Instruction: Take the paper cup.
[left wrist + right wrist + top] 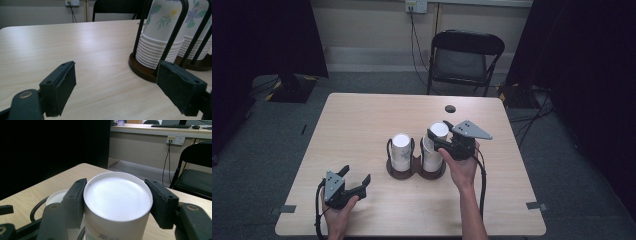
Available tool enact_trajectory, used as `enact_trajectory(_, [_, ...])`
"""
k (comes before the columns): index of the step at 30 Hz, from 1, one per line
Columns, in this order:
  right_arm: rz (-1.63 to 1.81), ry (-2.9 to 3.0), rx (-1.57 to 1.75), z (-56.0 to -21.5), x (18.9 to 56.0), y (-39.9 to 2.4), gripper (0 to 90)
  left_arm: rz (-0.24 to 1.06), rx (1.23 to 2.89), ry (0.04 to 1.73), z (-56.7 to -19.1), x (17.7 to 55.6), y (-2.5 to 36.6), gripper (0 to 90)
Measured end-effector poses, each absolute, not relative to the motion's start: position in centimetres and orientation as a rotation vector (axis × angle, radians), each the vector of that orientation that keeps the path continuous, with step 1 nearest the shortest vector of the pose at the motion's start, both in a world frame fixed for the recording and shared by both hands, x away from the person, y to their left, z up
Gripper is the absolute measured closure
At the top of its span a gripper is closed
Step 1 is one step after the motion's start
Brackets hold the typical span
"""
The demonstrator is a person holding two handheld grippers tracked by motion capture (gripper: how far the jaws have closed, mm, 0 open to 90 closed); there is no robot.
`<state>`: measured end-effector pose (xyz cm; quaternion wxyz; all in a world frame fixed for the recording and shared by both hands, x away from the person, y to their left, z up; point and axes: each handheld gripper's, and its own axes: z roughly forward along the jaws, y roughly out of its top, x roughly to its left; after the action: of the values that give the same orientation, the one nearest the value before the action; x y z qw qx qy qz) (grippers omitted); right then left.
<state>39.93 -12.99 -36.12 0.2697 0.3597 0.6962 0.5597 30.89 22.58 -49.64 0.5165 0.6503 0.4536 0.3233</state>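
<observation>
The left cup stack [160,37] has its top cut off.

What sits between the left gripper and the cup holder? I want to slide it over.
Bare tabletop alone lies between the left gripper and the cup holder, as seen in the left gripper view and the high view.

A black folding chair [466,57] stands just beyond the worktop's [362,120] far edge, under a wall socket [416,6] with a cable hanging down. A small dark round hole [450,108] sits near the worktop's far right corner
</observation>
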Motion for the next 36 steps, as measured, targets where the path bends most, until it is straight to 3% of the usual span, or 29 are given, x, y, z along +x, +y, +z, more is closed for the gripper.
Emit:
enact_trajectory(16, [1.636, 1.796, 1.041, -35.6, 38.7, -15.2, 36.7, 0.734, 1.544, 1.129, -49.6, 31.1, 22.8, 19.0])
enact_trajectory(36, [1.738, 1.745, 1.09, -36.2, 34.7, -17.8, 36.8, 0.687, 1.536, 1.048, -49.0, 31.3, 21.1, 24.9])
